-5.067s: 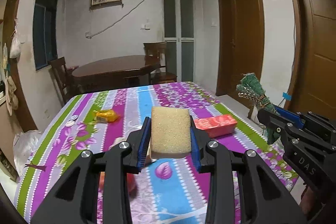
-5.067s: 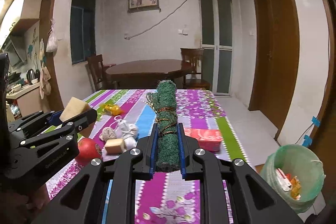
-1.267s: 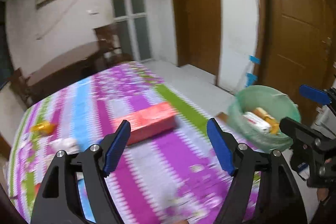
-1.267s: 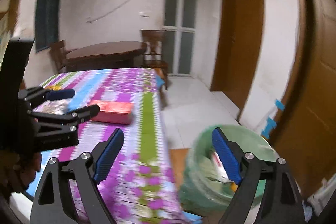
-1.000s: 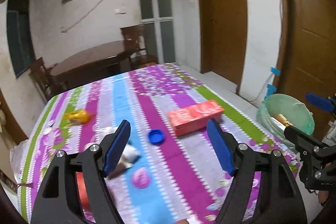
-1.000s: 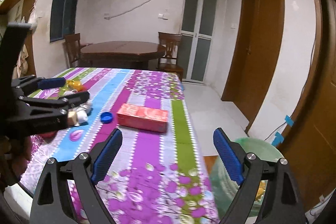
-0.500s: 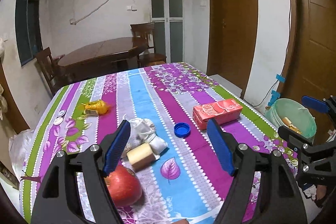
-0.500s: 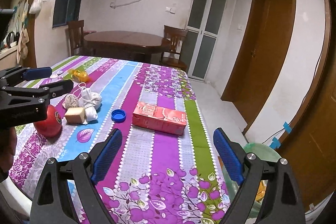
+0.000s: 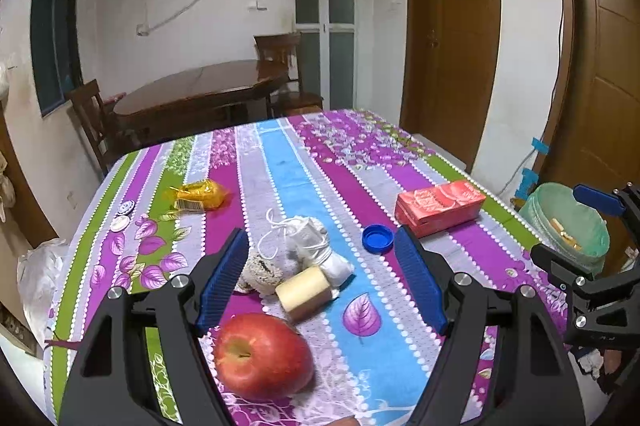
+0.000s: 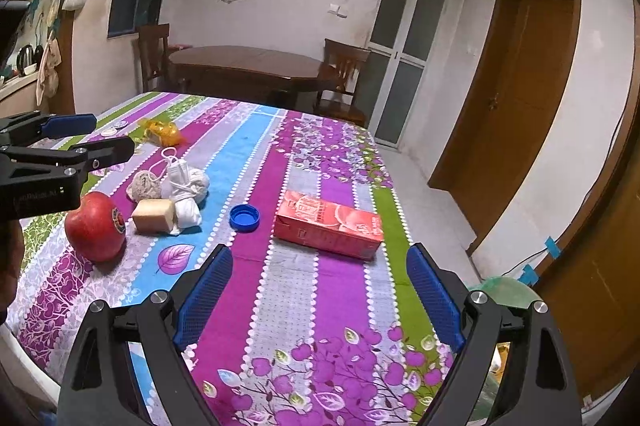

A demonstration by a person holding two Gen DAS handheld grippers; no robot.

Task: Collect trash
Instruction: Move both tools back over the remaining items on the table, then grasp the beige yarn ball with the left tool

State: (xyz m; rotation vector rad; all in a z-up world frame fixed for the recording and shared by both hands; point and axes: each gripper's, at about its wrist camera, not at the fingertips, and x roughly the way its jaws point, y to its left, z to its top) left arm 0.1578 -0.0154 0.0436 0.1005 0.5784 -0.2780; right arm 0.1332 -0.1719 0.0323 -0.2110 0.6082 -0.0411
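Observation:
On the striped flowered tablecloth lie a red carton, a blue bottle cap, a tan block, a white cloth bundle with string, a red apple and a yellow wrapper. My left gripper is open and empty above the block and bundle. My right gripper is open and empty over the near table edge, short of the carton and cap. The green-lined trash bin stands on the floor right of the table.
A dark wooden table with chairs stands behind. Brown doors line the right wall. Two small round discs lie at the table's left edge. The bin also shows in the right wrist view, low right.
Five seconds ago the left gripper held a sponge and the right a green bundle. Both are now open and empty, and have swung from the bin back over the table.

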